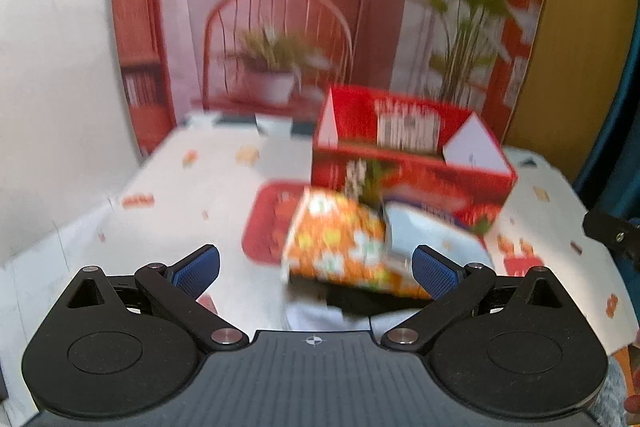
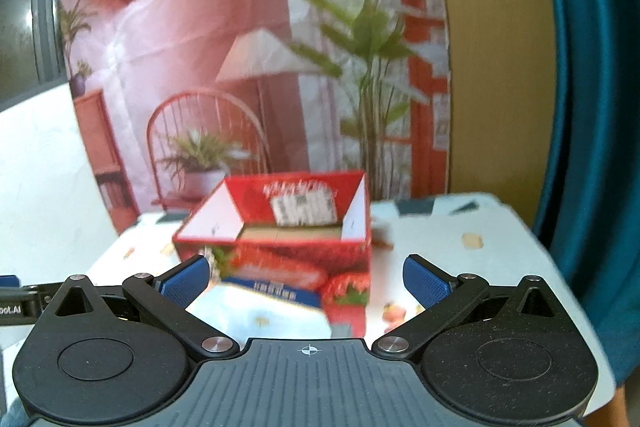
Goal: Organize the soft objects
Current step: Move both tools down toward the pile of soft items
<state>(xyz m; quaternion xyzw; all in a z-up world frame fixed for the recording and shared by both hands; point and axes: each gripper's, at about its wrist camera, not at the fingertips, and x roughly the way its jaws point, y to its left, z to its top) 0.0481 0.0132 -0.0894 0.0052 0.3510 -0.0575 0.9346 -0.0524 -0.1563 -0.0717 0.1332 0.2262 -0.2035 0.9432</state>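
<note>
An orange floral soft pack lies on the table in front of an open red cardboard box. A pale blue and white soft pack lies beside it, against the box front; it also shows in the right wrist view. A red flat pack lies to the left under the orange one. My left gripper is open, just short of the orange pack. My right gripper is open and empty over the pale blue pack, facing the red box. Both views are blurred.
The table has a white cloth with small orange prints. A printed backdrop of a chair, lamp and plants stands behind it. A blue curtain hangs at the right. The other gripper's edge shows at the right.
</note>
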